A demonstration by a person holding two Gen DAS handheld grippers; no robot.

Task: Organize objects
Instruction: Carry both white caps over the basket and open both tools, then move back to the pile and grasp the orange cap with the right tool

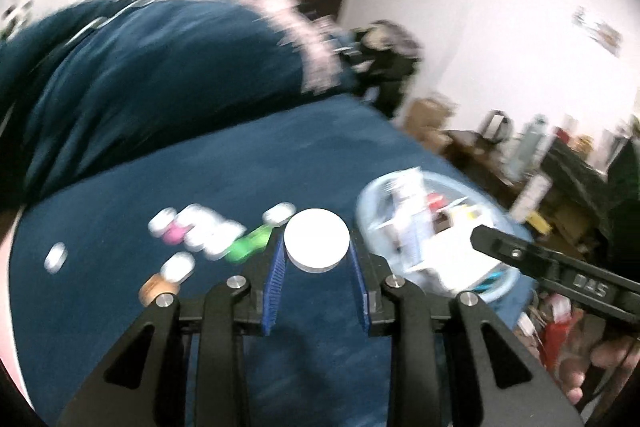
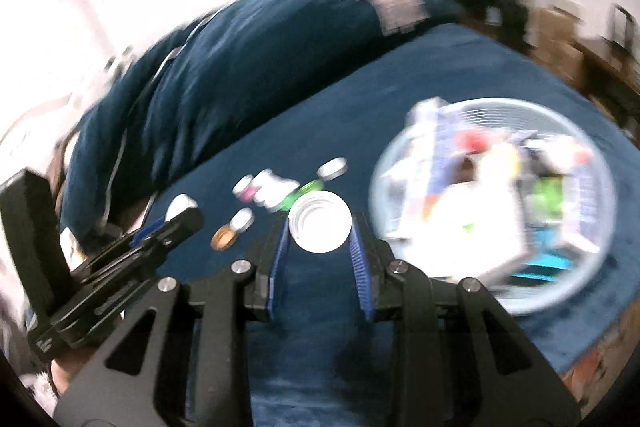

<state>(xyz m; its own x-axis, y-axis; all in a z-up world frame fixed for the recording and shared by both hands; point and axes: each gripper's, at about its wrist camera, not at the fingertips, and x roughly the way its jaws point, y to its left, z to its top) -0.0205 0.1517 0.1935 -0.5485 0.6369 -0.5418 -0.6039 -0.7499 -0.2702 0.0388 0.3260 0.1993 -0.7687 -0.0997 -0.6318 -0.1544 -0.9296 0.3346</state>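
A dark blue bed cover [image 1: 132, 211] fills the middle of both views, with a bunched blue duvet [image 1: 132, 79] across the upper left. A round pale blue basket [image 2: 600, 227] sits at the right of the right wrist view, packed with blurred boxes and packets; in the left wrist view it lies right of centre.

The left gripper [image 1: 316, 251] rises from the bottom edge of its view, its blue pads closed on the sides of a white round lid [image 1: 317, 239], flat face to the camera. The right gripper [image 2: 320, 233] comes up the same way, clamped on a white cap [image 2: 320, 221] whose ribbed hollow side faces the lens.

On the cover, left of and above the held lids, lie several small jars, blurred: a pink one [image 1: 173, 234], a green one [image 1: 246, 247], an amber one [image 2: 224, 238] with a white lid [image 2: 242, 219] just beside it.
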